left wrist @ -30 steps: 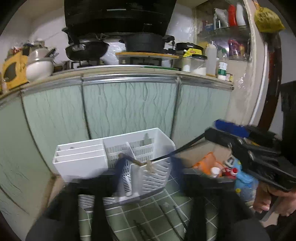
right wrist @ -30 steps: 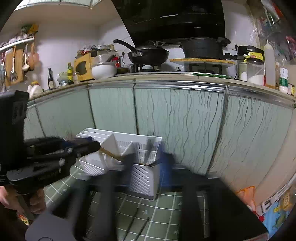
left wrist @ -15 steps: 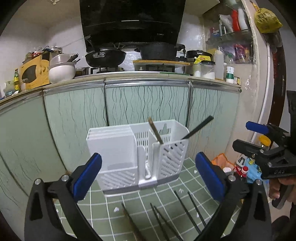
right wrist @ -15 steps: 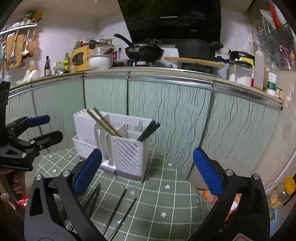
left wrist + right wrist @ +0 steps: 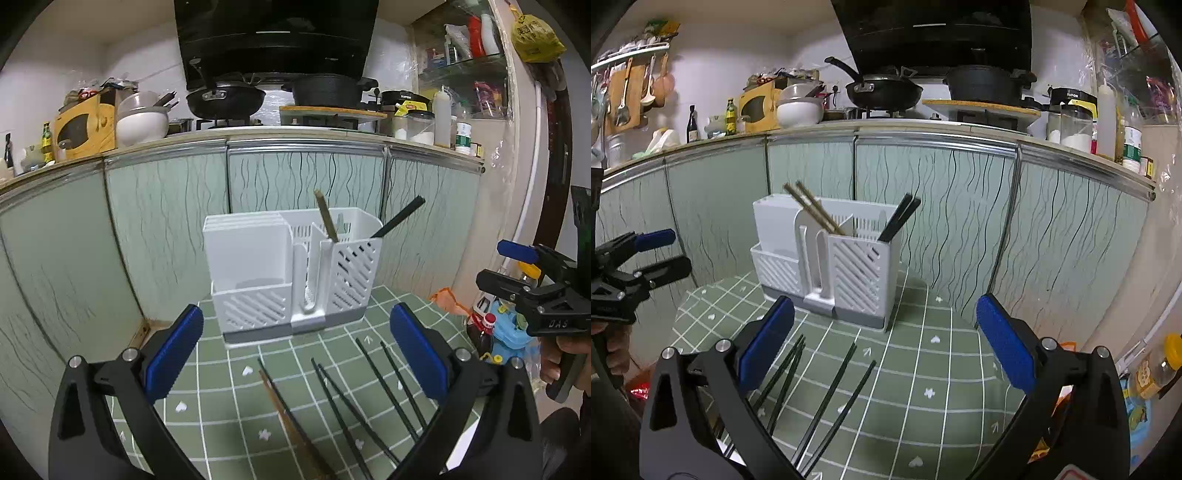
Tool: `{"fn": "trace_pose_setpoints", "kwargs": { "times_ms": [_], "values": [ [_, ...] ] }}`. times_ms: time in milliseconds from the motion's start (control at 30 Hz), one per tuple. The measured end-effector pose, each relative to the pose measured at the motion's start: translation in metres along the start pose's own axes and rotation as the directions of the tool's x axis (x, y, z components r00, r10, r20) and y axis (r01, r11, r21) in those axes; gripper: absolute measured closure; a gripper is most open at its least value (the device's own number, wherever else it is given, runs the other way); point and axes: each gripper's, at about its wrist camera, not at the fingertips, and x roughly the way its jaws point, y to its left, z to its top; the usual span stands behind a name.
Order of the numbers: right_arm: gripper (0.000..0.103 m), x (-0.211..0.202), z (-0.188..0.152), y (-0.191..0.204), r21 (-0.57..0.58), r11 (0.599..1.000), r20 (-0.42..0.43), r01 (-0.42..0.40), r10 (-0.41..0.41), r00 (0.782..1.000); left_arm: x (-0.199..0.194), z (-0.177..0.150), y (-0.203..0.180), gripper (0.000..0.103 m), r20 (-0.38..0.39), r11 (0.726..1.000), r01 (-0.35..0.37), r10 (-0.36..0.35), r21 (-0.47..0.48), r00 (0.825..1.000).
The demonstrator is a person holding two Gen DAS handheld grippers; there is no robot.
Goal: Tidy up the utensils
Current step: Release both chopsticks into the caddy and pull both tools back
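Two grippers, left gripper (image 5: 295, 350) and right gripper (image 5: 884, 341), hold their blue-padded fingers wide apart, empty. White slotted plastic utensil caddy (image 5: 291, 273) stands ahead, holding chopsticks. Loose black chopsticks (image 5: 373, 387) lie on the green checked mat (image 5: 923, 369).

sitting on stove: black wok (image 5: 226, 99), black pot (image 5: 325, 91) | standing on counter: white bowl (image 5: 142, 124), yellow box (image 5: 84, 126), squeeze bottle (image 5: 442, 115) | hanging at left wall: ladles (image 5: 626, 88)
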Motion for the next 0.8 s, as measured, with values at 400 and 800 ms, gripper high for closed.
{"fn": "trace_pose_setpoints", "kwargs": {
  "times_ms": [400, 800],
  "values": [
    [0.008, -0.023, -0.037, 0.011, 0.003, 1.0, -0.018, 0.01, -0.01, 1.0, -0.03, -0.04, 0.008, 0.005, -0.022, 0.999, -0.032, 0.032, -0.014, 0.999],
    [0.008, -0.035, -0.08, 0.017, 0.032, 0.999, -0.03, -0.004, 0.005, 1.0, -0.049, -0.078, 0.011, 0.005, -0.039, 0.996, -0.078, 0.076, -0.035, 0.996]
  ]
}}
